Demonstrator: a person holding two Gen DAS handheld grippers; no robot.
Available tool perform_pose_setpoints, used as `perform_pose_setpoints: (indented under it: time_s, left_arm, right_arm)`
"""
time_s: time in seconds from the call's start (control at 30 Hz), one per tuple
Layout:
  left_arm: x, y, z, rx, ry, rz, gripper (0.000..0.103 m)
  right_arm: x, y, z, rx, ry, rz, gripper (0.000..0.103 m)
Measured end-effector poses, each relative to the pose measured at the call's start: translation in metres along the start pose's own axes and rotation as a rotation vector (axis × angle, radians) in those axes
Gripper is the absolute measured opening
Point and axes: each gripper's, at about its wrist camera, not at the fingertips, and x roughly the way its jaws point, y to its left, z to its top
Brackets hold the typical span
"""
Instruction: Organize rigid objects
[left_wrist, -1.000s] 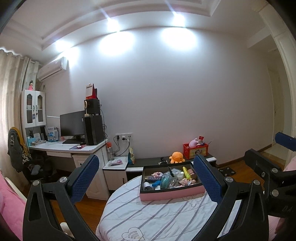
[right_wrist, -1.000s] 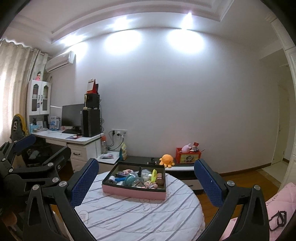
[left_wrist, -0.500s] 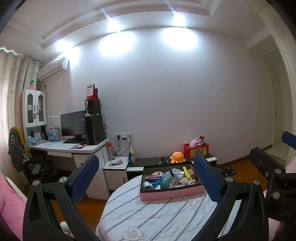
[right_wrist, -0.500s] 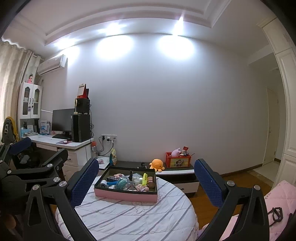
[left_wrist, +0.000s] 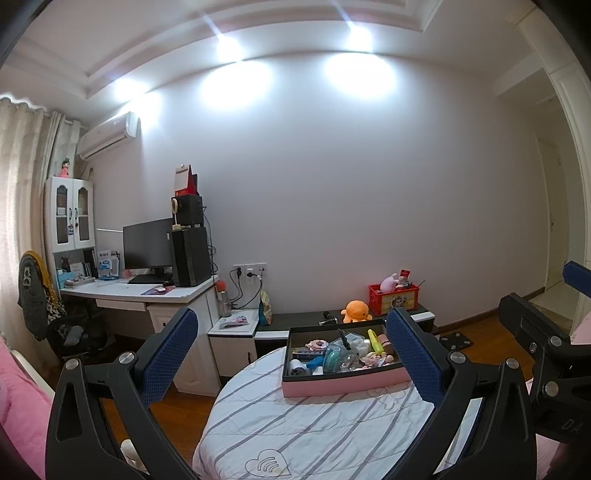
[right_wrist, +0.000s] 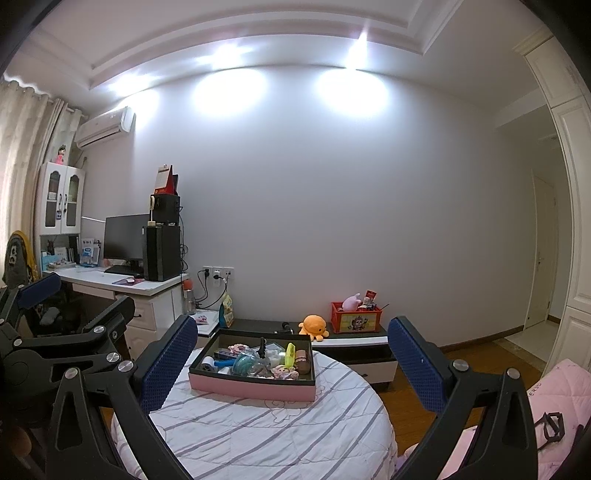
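Letters "DA" on the right tongs (left_wrist: 565, 424); other print illegible.

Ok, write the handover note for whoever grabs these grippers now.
Left gripper: open, empty, held short of the table.
Right gripper: open, empty, also held back.
Pink tray sits on the round striped-cloth table, crammed with small items, among them a yellow highlighter and a teal round piece.
Done: nothing visibly sorted.
Left: everything; pick items out and arrange them.

Orange plush octopus (right_wrist: 314, 326) on low dark cabinet (right_wrist: 258, 326), red crate (right_wrist: 356, 316) beside it; monitor (right_wrist: 123, 238) on white desk (right_wrist: 110, 282).
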Motion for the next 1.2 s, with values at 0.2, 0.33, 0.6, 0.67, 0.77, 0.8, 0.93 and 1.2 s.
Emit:
perform_pose_setpoints:
  time_s: [0.2, 0.33, 0.6, 0.67, 0.77, 0.8, 0.93, 1.2]
  left_arm:
    - [0.002, 0.001, 0.0, 0.0, 0.002, 0.003, 0.103]
    - [0.002, 0.002, -0.003, -0.003, -0.011, 0.002, 0.103]
    - [0.0, 0.006, -0.004, -0.032, -0.036, -0.001, 0.103]
    - [0.0, 0.006, -0.005, -0.031, -0.035, 0.0, 0.103]
    - [-0.002, 0.009, -0.006, -0.032, -0.033, 0.002, 0.103]
    - [-0.002, 0.01, -0.006, -0.031, -0.031, 0.002, 0.103]
    - [-0.002, 0.01, -0.006, -0.031, -0.033, 0.005, 0.103]
    - [-0.004, 0.013, -0.005, -0.028, -0.037, 0.01, 0.103]
  right_arm:
    - [0.0, 0.002, 0.0, -0.004, 0.009, 0.0, 0.103]
    - [0.001, 0.001, -0.001, -0.005, 0.013, 0.004, 0.103]
    - [0.002, 0.001, 0.0, -0.006, 0.015, 0.014, 0.103]
    - [0.002, 0.002, 0.0, -0.01, 0.014, 0.013, 0.103]
    - [0.001, 0.004, 0.0, -0.011, 0.015, 0.014, 0.103]
    - [0.001, 0.004, 0.0, -0.011, 0.015, 0.015, 0.103]
    - [0.001, 0.005, 0.001, -0.014, 0.016, 0.013, 0.103]
    - [0.001, 0.006, 0.001, -0.014, 0.016, 0.013, 0.103]
